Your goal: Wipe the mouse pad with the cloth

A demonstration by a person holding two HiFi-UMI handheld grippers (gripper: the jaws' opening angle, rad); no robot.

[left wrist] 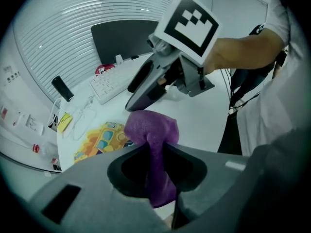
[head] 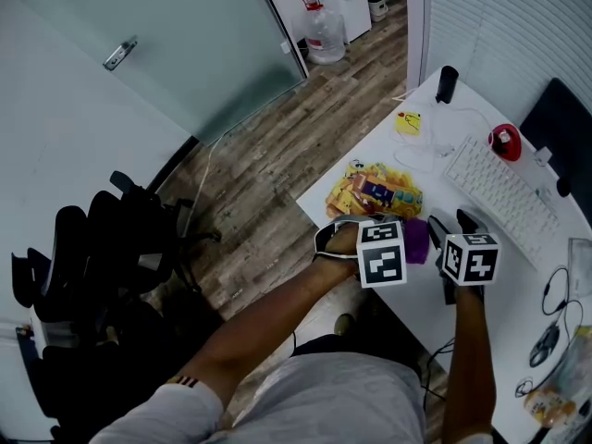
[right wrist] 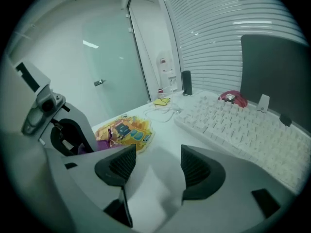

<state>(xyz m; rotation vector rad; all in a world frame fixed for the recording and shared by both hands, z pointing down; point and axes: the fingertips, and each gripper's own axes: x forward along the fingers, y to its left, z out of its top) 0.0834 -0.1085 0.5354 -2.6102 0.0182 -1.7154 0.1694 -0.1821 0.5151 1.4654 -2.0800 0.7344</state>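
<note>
The left gripper (left wrist: 158, 149) has its jaws pinched tight on the purple cloth (left wrist: 153, 127), which bunches up in a lump just above them. Right past it, the right gripper (left wrist: 132, 97) hangs over the white counter (left wrist: 204, 115), its marker cube (left wrist: 189, 21) on top and a bare arm behind it. The colorful mouse pad (left wrist: 99, 140) lies to the left of the cloth. Further back there's a white keyboard (left wrist: 114, 81) and a dark monitor (left wrist: 121, 40).

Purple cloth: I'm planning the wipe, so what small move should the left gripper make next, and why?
Probably lower the left gripper onto the mouse pad. Its jaws are shut on the purple cloth, which is beside the pad, not on it. The right gripper is open and empty.
</note>
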